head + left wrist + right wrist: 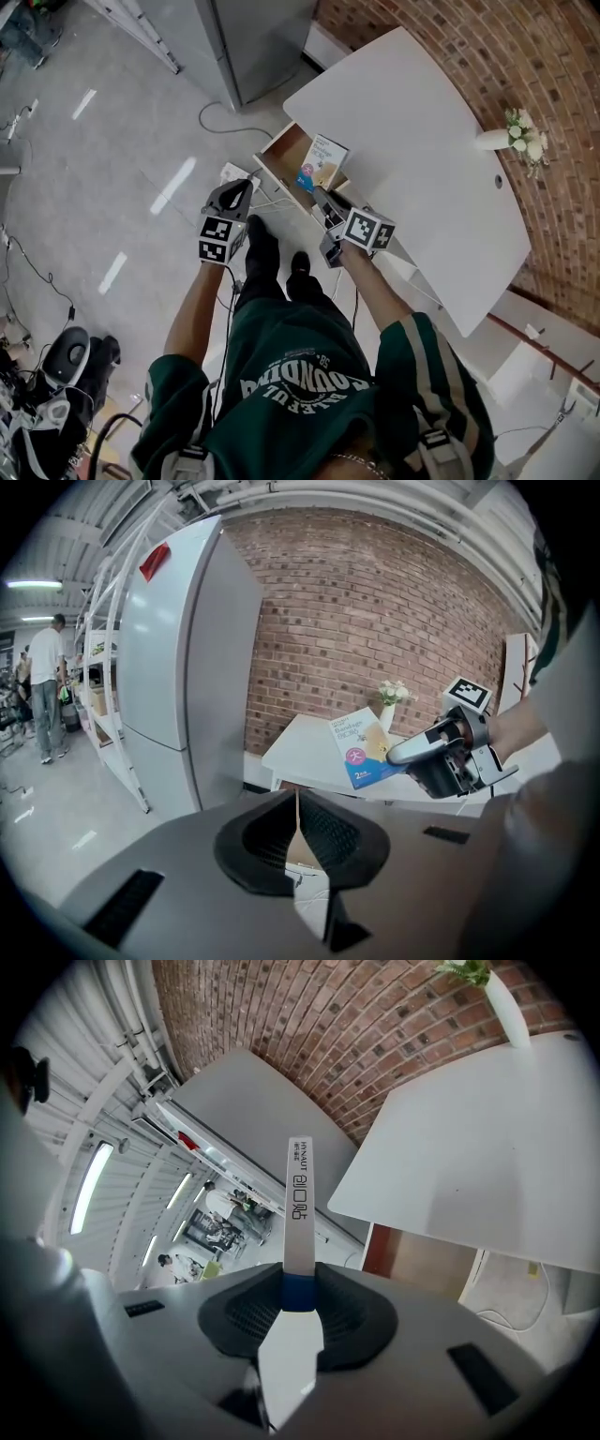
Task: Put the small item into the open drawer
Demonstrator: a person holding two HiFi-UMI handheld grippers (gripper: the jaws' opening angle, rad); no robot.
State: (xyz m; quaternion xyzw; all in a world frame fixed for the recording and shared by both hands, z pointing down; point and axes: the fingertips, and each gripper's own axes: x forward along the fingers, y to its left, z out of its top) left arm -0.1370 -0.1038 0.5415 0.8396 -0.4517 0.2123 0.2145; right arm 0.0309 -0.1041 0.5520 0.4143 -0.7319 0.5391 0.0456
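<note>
A small flat box (322,161) with blue and cream print hangs over the open wooden drawer (281,150) at the near end of the white table (422,141). My right gripper (323,202) is shut on its lower edge. In the right gripper view the box (300,1213) stands edge-on between the pads of the right gripper (298,1293). The left gripper view shows the box (361,747) and the right gripper (403,754) in front of the table. My left gripper (239,192) hangs left of the drawer; the left gripper (297,822) is shut with nothing in it.
A white vase of flowers (511,136) stands on the table's far side by the brick wall. A tall grey cabinet (253,37) is beyond the drawer. A power strip (234,173) and cables lie on the floor below my left gripper. The person's feet are close to the drawer.
</note>
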